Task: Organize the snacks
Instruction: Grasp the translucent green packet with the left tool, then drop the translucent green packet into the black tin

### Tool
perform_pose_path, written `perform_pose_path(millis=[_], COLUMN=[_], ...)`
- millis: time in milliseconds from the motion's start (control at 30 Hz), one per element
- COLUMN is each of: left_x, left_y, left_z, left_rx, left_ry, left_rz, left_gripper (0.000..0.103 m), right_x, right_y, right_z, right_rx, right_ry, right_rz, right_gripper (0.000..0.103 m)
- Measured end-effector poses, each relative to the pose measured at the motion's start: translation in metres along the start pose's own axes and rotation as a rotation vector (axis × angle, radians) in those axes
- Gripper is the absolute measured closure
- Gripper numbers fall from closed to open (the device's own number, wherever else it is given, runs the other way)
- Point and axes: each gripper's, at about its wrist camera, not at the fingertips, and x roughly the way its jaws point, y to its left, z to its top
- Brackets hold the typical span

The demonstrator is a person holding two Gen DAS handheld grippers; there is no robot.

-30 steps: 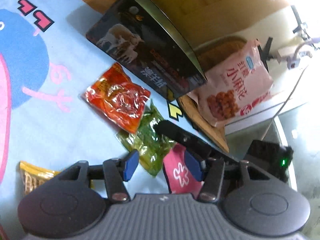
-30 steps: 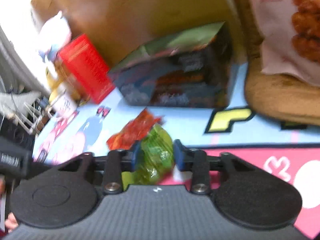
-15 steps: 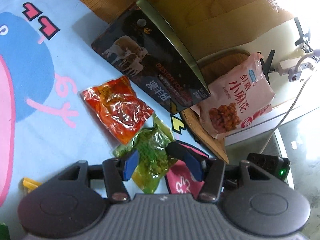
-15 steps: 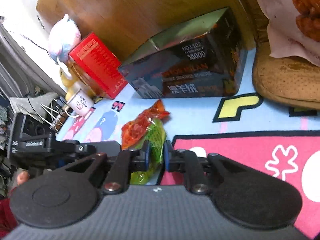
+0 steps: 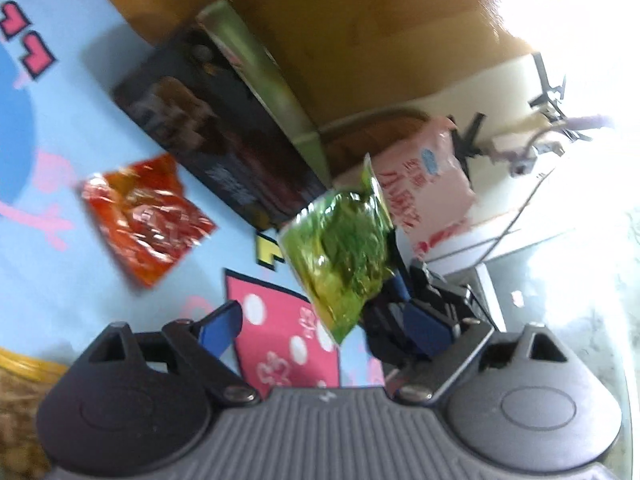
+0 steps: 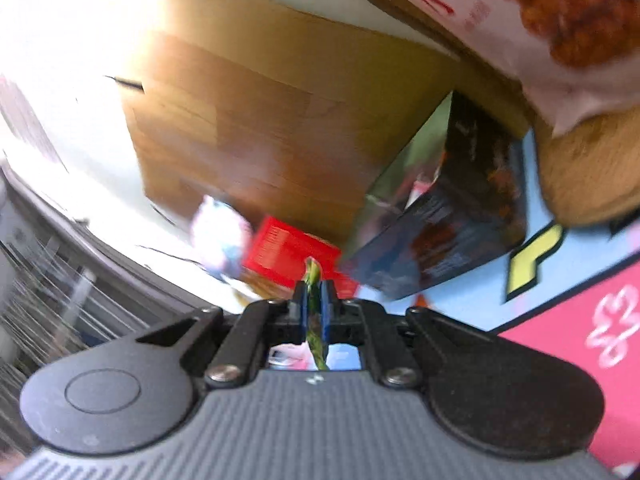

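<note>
Green snack packet (image 5: 344, 248) upright, lengthwise vertical

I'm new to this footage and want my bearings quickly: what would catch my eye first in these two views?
First, the green snack packet, lifted off the cartoon play mat and pinched at its edge by the right gripper, whose fingers have just closed on it. The left gripper has just opened wide, with nothing in it. Behind it, a red-orange packet lies flat on the mat beside a dark box.

a crinkly green snack packet (image 5: 344, 248) hangs lifted off the mat, near a flat-lying red packet (image 5: 146, 212).
</note>
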Motion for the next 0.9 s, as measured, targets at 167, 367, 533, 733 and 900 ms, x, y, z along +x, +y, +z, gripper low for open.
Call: perform_pose_path(millis=[167, 367, 533, 733, 900], left_x=[0.002, 0.003, 0.035, 0.075, 0.062], left_y=[-0.006, -0.033, -0.055, -0.055, -0.057], left_z=[0.013, 0.061, 0.108, 0.126, 0.113], left_rx=[0.041, 0.145, 0.245, 0.384, 0.421], left_ry=[-0.004, -0.068, -0.119, -0.16, -0.196], left_rz=[-0.041, 0.019, 0.126, 0.309, 0.333], left_gripper=[0.067, 0.071, 0.066, 0.05, 0.049], right_x=[0.001, 0.012, 0.045, 0.078, 0.058], right_y=[-0.007, 0.013, 0.032, 0.035, 0.044], right_z=[-0.001, 0.014, 0.035, 0.028, 0.024], right_rx=[0.084, -0.027, -0.217, -0.558, -0.629], right_ry=[0.034, -0.018, -0.132, -0.209, -0.291], right_rz=[0.065, -0.019, -0.156, -0.483, -0.458], right_gripper=[0.094, 0.094, 0.09, 0.051, 0.05])
